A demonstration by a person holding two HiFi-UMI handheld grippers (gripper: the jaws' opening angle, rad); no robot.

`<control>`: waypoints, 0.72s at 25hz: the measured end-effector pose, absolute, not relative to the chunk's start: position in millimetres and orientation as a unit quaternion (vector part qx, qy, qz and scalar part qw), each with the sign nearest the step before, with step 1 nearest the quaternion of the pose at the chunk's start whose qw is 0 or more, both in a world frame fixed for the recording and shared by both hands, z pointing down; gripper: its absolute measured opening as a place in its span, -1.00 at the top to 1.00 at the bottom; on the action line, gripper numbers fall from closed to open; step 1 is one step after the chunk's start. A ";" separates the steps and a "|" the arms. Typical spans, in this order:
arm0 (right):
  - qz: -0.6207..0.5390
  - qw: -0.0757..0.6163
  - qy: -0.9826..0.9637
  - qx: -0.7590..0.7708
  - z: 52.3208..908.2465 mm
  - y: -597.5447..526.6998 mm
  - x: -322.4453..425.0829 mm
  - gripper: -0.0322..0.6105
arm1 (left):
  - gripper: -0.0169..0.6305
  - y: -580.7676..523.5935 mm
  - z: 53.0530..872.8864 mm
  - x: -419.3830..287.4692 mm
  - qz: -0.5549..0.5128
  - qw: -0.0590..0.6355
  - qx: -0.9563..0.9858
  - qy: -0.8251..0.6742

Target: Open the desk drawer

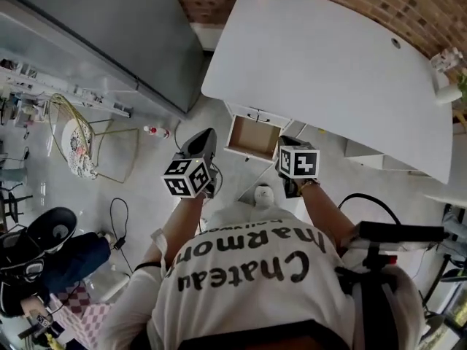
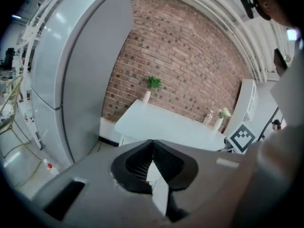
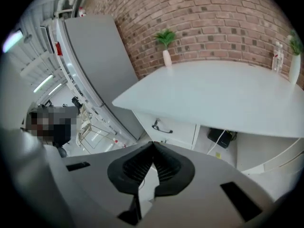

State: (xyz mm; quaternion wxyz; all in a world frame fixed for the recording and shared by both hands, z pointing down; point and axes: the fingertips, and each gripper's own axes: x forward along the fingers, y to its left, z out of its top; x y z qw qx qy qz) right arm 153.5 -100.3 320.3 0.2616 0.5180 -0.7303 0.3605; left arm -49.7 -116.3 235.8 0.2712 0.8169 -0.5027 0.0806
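Left claw [image 2: 152,141], right claw [image 3: 154,143], both shut, one drawer [image 1: 253,138] open, seemingly empty

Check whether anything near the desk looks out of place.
The drawer under the desk stands pulled out, its brown inside showing. A small bottle sits on the floor beside the fridge, an odd spot for it. Nothing looks spilled or broken.
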 end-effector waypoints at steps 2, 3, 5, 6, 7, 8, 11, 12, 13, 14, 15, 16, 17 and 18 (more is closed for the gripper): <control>0.346 0.244 -0.748 0.511 285.6 -105.1 152.5 0.86 | 0.90 -116.9 206.9 -45.1 0.058 0.261 0.820 -0.506; 0.336 0.235 -0.757 0.510 268.4 -109.4 152.9 0.86 | 0.90 -118.6 192.3 -42.2 0.047 0.254 0.823 -0.507; 0.313 0.215 -0.771 0.512 234.2 -122.7 156.2 0.86 | 0.90 -125.2 162.9 -34.7 0.027 0.234 0.830 -0.506; 0.303 0.203 -0.777 0.514 217.8 -130.0 158.9 0.86 | 0.90 -128.9 148.5 -30.8 0.018 0.223 0.834 -0.505; 0.294 0.192 -0.781 0.516 202.2 -136.7 161.8 0.86 | 0.90 -132.2 134.7 -27.3 0.010 0.213 0.837 -0.505; 0.287 0.181 -0.785 0.518 187.0 -142.4 164.7 0.86 | 0.90 -134.6 121.6 -24.2 0.002 0.204 0.839 -0.505; 0.273 0.142 -0.797 0.519 142.5 -154.6 171.4 0.86 | 0.90 -137.6 85.5 -16.9 -0.015 0.184 0.846 -0.501; 0.268 0.128 -0.801 0.519 128.1 -157.8 173.7 0.86 | 0.90 -138.2 74.2 -14.3 -0.020 0.176 0.849 -0.498; 0.260 0.117 -0.806 0.520 114.2 -160.7 176.3 0.86 | 0.90 -138.8 63.5 -11.5 -0.024 0.167 0.852 -0.495; 0.248 0.108 -0.810 0.521 101.3 -162.8 179.2 0.86 | 0.90 -139.2 53.6 -8.5 -0.027 0.157 0.856 -0.492; 0.234 0.102 -0.813 0.523 89.2 -164.1 182.1 0.86 | 0.90 -139.3 44.3 -5.6 -0.030 0.146 0.859 -0.490; 0.217 0.098 -0.816 0.526 78.0 -164.9 184.7 0.86 | 0.90 -139.4 35.5 -3.0 -0.032 0.136 0.861 -0.489; 0.200 0.097 -0.819 0.529 67.8 -165.5 187.0 0.86 | 0.90 -139.6 27.2 -1.0 -0.034 0.125 0.863 -0.488; 0.182 0.096 -0.821 0.533 58.8 -166.0 188.5 0.86 | 0.90 -139.9 19.7 0.3 -0.036 0.116 0.865 -0.487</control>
